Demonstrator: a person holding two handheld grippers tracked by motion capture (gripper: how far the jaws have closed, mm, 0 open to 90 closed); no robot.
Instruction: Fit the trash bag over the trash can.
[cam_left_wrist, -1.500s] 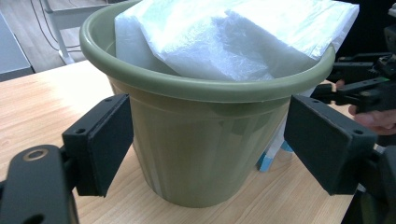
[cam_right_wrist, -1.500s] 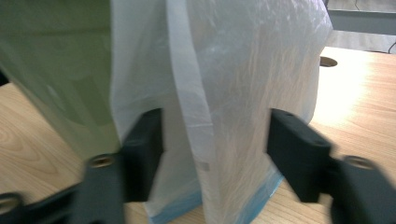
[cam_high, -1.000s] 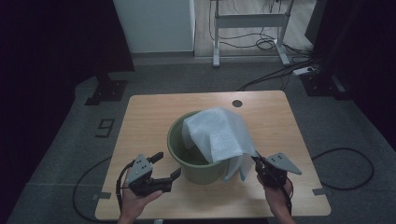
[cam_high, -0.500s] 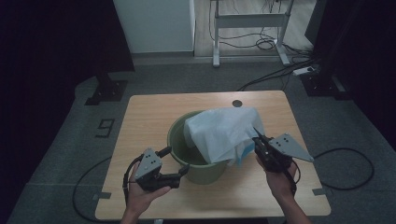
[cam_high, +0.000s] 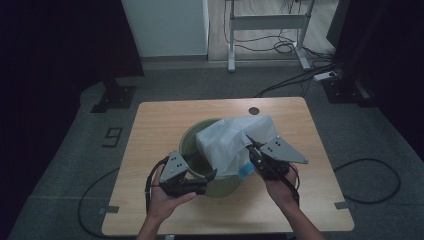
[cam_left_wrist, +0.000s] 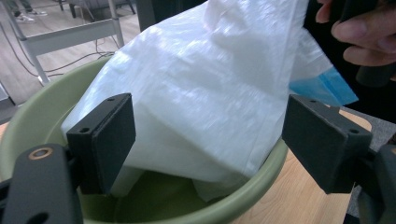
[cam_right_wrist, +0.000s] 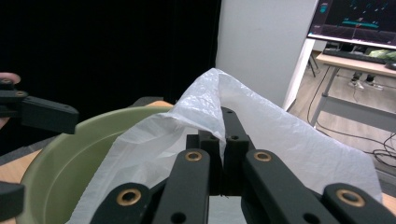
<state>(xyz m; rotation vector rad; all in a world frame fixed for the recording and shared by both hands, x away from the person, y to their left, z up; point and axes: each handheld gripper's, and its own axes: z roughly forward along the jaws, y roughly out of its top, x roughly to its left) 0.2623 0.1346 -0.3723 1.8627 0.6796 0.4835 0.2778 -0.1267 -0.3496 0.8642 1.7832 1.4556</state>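
Note:
A green bucket (cam_high: 186, 145) stands mid-table with a white plastic bag (cam_high: 230, 142) draped over its right half. My right gripper (cam_high: 248, 141) is shut on the bag's upper edge and holds it lifted; in the right gripper view the bag (cam_right_wrist: 205, 107) folds over the closed jaws of the gripper (cam_right_wrist: 223, 140). My left gripper (cam_high: 209, 176) is open at the bucket's near rim. In the left gripper view the bucket rim (cam_left_wrist: 243, 196) and the bag (cam_left_wrist: 205, 88) lie between its spread fingers (cam_left_wrist: 105, 135). A blue part of the bag (cam_left_wrist: 327, 86) hangs at the right.
The wooden table (cam_high: 150, 130) has a small dark round hole (cam_high: 254, 110) near its far edge. A cable (cam_high: 372, 175) loops on the floor to the right. A desk frame (cam_high: 265, 35) and dark stands are behind the table.
My right gripper has risen up and toward the bucket's centre, lifting the bag edge. My left gripper has moved right to the bucket's near rim.

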